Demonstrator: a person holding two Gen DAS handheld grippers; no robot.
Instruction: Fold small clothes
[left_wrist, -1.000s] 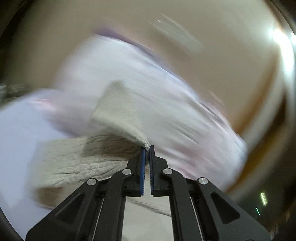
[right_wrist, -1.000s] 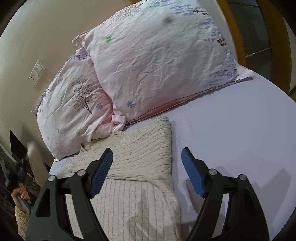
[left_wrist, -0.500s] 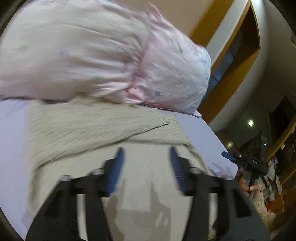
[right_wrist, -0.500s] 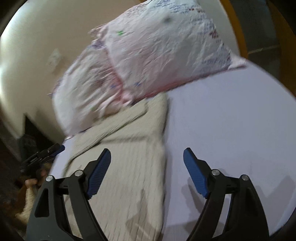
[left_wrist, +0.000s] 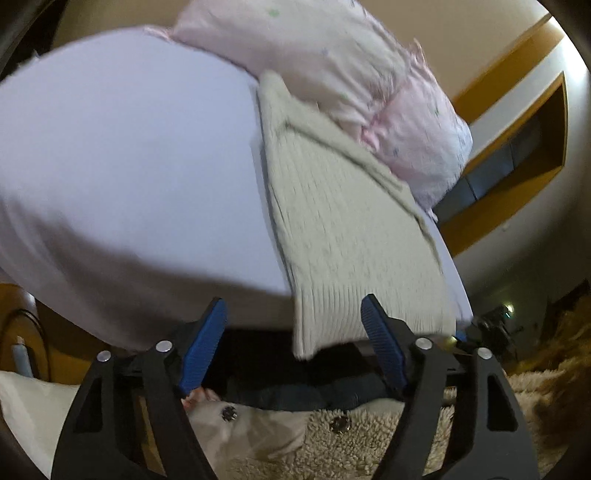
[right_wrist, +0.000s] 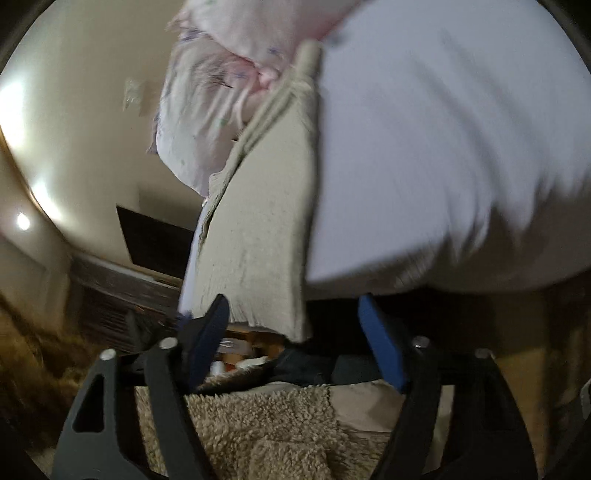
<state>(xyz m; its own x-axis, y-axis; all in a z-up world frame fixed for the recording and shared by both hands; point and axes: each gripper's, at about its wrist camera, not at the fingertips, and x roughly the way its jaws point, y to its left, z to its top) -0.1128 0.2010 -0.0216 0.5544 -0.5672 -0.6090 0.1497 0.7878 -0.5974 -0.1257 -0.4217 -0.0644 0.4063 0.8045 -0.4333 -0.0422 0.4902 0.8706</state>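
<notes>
A beige cable-knit sweater (left_wrist: 343, 229) lies folded into a long strip on the lavender bed sheet (left_wrist: 129, 166), its hem hanging over the near bed edge. It also shows in the right wrist view (right_wrist: 266, 229). My left gripper (left_wrist: 295, 350) is open and empty, held off the bed below the hem. My right gripper (right_wrist: 295, 343) is open and empty, also just below the sweater's hanging edge. Both views are blurred by motion.
Two pink floral pillows (left_wrist: 332, 62) lie at the head of the bed, touching the sweater's far end; they also show in the right wrist view (right_wrist: 207, 110). A fleecy beige garment (right_wrist: 258, 435) on the person fills the foreground under both grippers. A wooden window frame (left_wrist: 517, 147) is at right.
My left gripper let go of the sweater fold and opened. Both grippers pulled back from over the bed to below its near edge. The sweater now lies flat as a strip.
</notes>
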